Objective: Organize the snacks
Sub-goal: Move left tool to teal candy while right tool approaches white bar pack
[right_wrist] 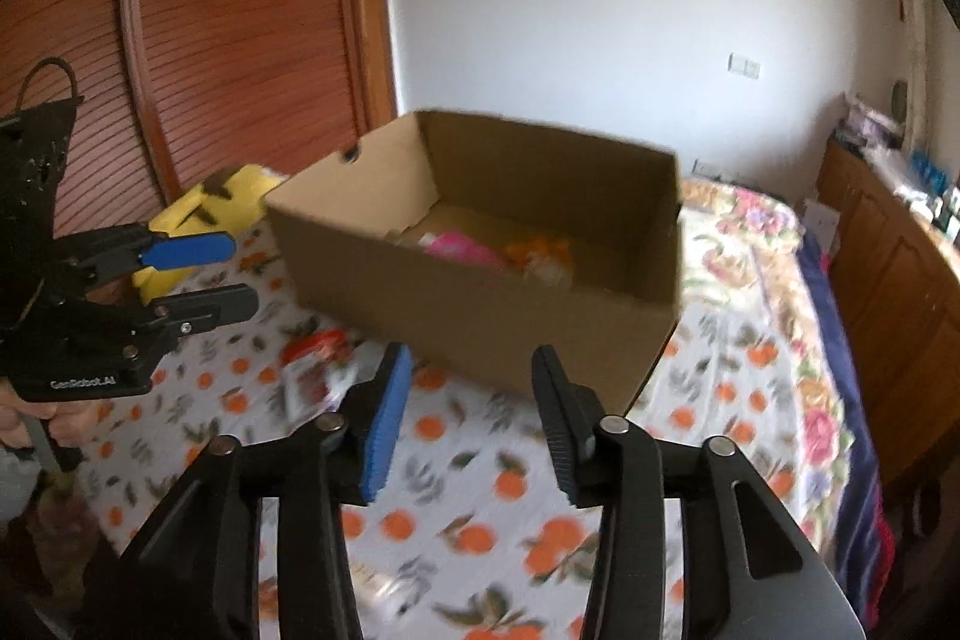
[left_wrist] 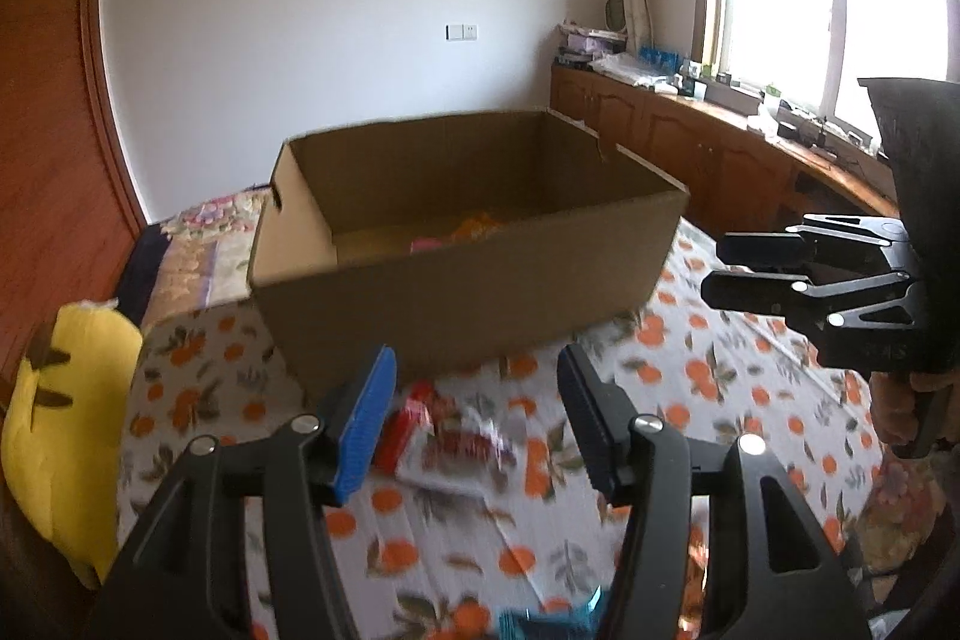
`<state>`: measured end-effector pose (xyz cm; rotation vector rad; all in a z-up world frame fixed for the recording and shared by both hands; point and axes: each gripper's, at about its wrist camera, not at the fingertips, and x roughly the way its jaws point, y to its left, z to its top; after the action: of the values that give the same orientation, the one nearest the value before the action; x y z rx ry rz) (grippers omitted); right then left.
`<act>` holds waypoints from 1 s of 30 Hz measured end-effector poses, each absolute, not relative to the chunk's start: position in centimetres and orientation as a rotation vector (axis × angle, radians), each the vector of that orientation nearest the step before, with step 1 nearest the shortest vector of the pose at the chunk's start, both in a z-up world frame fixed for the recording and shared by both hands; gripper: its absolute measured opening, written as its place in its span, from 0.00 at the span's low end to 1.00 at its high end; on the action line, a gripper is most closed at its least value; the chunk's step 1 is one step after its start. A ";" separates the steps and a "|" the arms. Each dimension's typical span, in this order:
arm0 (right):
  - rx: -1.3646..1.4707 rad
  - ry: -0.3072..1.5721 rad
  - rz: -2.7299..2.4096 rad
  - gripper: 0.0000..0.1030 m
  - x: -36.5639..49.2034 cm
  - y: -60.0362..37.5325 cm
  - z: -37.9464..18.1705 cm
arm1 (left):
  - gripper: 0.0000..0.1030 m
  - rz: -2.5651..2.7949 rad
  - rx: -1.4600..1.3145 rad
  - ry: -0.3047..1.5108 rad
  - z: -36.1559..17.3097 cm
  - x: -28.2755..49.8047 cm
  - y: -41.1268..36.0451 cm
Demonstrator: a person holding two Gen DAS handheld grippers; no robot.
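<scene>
An open cardboard box [left_wrist: 456,292] [right_wrist: 480,322] stands on the bed with a pink packet [right_wrist: 456,244] and an orange packet [right_wrist: 540,250] on its floor. Red-and-white snack packets [left_wrist: 450,442] [right_wrist: 312,358] lie on the orange-print sheet in front of the box. My left gripper [left_wrist: 474,400] [right_wrist: 240,274] hovers just above them, open, with nothing between its fingers. To the right of it my right gripper [right_wrist: 474,412] [left_wrist: 714,268] hangs before the box's near wall, open and empty. A blue packet [left_wrist: 552,622] shows at the bottom edge.
A yellow pillow [left_wrist: 66,430] [right_wrist: 204,202] lies at the bed's left edge beside a wooden wardrobe [right_wrist: 228,10]. A wooden cabinet [left_wrist: 690,142] with clutter on top runs under the window on the right. A floral blanket [right_wrist: 768,232] covers the far part of the bed.
</scene>
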<state>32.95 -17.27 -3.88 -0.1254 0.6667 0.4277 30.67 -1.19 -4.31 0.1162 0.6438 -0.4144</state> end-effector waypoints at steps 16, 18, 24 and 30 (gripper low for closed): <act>-0.118 0.799 0.497 0.51 29.1 -15.7 -11.2 | 0.55 -0.398 0.131 0.755 -11.0 24.8 -0.1; -0.125 0.811 0.500 0.51 29.0 -15.4 -11.9 | 0.55 -0.392 0.134 0.759 -11.4 24.4 0.0; -0.116 0.869 0.551 0.50 29.1 -14.8 -13.5 | 0.55 -0.396 0.119 0.783 -12.5 23.7 0.3; -0.154 0.913 0.576 0.51 28.9 -14.2 -14.4 | 0.55 -0.375 0.097 0.793 -13.3 23.1 1.0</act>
<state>28.87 -14.21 -14.40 -0.1539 0.9132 0.5765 23.07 1.00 -13.25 0.0969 0.7935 -0.3749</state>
